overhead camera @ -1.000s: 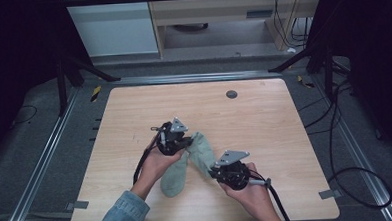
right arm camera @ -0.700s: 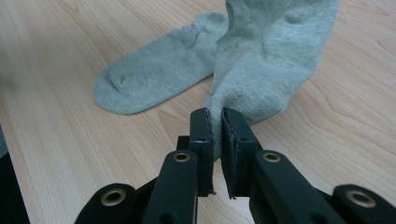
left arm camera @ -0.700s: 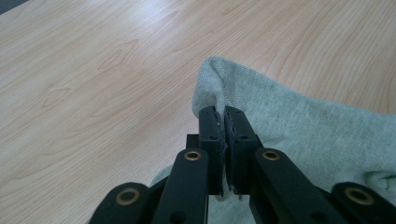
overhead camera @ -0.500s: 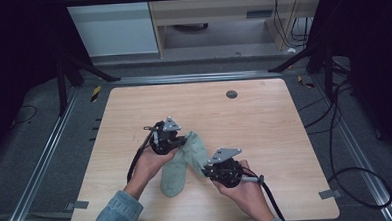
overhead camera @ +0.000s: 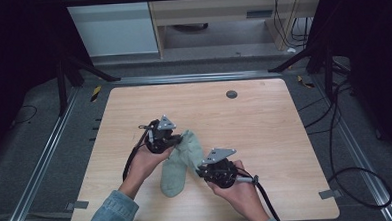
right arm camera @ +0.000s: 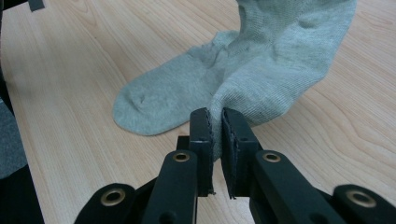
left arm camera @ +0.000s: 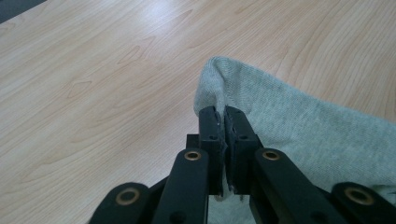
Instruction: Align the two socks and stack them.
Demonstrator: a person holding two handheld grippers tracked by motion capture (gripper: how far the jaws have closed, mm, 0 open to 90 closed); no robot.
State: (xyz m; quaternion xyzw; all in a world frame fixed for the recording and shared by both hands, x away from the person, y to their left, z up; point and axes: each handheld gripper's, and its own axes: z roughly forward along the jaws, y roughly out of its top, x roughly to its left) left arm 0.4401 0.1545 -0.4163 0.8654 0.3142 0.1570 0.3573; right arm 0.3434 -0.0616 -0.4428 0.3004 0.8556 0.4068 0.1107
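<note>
Change: both hands sit a little nearer the table's front edge than a second ago, and the sock is pulled along with them.
Left gripper [overhead camera: 178, 140]: jaws clamped on a fold at the sock's upper edge, pads nearly meeting on the knit.
Sock [overhead camera: 179, 164]: pale green, on the wooden table [overhead camera: 264, 112] between the two grippers; toe end flat on the wood, the rest lifted and creased.
Right gripper [overhead camera: 200, 169]: jaws pinched together on a pucker of fabric at the sock's right edge.
</note>
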